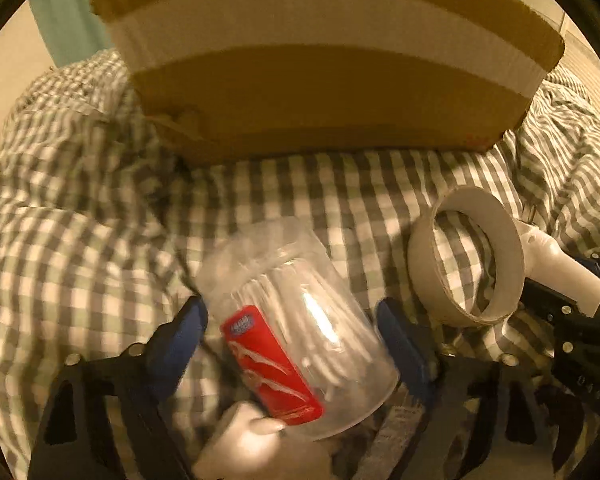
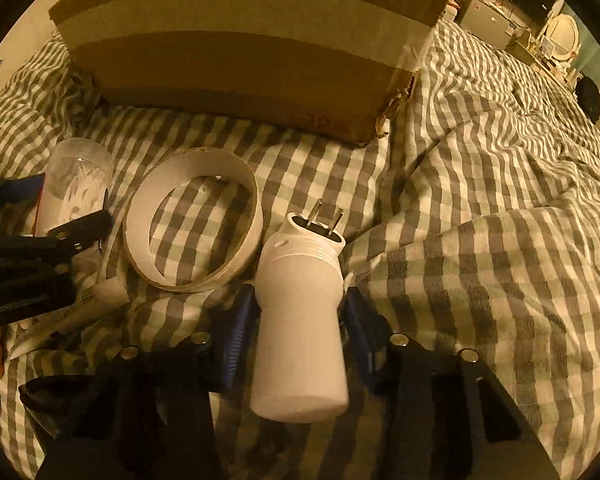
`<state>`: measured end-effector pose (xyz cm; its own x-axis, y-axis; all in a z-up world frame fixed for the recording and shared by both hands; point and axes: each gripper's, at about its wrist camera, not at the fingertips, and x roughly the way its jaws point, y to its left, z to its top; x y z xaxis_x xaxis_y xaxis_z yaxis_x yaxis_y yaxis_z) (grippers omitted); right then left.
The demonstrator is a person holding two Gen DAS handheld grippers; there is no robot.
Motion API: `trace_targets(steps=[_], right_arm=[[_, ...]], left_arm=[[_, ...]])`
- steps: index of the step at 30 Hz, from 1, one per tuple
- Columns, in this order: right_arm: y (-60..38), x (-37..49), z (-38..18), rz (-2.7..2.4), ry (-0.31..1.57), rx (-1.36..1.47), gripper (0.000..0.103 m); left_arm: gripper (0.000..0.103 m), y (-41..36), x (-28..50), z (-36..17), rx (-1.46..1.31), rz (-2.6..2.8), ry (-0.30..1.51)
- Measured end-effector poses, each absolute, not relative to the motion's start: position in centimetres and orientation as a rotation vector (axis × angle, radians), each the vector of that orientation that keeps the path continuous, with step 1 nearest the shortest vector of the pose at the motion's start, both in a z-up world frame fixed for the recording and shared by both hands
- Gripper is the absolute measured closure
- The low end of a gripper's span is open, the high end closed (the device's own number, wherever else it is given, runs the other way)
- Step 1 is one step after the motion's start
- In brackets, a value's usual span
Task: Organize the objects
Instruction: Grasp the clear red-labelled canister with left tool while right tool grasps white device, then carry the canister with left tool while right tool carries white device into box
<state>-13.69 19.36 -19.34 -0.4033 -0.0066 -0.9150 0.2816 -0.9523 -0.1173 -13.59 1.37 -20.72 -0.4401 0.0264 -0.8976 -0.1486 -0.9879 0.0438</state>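
- Bed spread with rumpled grey-and-white checked cover (image 2: 480,184), filling most of both views.
- Pale wall (image 1: 8,64) at left; teal curtain (image 1: 64,16) beside it.
- Far right corner: cluttered furniture, round white-framed mirror (image 2: 562,34).
- Light was dim, warm yellow.

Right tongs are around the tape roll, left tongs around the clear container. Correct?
Not quite: the right tongs grip the white plug-in device; the tape roll lies beside it, per the right wrist view. Left tongs do flank the clear container.
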Motion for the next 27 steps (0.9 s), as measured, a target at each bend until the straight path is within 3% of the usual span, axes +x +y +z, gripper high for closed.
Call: trace_targets(steps=[11,23,24,25,27], right_arm=[[18.8,-12.2,-16.2,-2.531,0.348,1.448,0.060],[18.5,-8.5,-10.4,-2.624,0.330,1.252,0.067],[18.5,-8.3,-9.8,-2.632,0.329,1.232,0.071],[18.6,-8.0,-9.2,-2.639,0.329,1.213,0.091],[18.3,-7.3,-7.8,-2.654,0.334,1.166,0.096]], left_arm=[[0.029,1.0,-11.3,-18.3,-1.486,2.610,0.120],[0.031,0.3,-7.6,-12.7,-1.313,2.671,0.071],[0.031,0.6,-7.6,-12.1,-1.302,2.678,0.074],[0.031,0.5,-7.3,-11.6,-1.283,2.688,0.075],[0.031,0.6,-6.8,-10.3,-1.247,2.705,0.076]])
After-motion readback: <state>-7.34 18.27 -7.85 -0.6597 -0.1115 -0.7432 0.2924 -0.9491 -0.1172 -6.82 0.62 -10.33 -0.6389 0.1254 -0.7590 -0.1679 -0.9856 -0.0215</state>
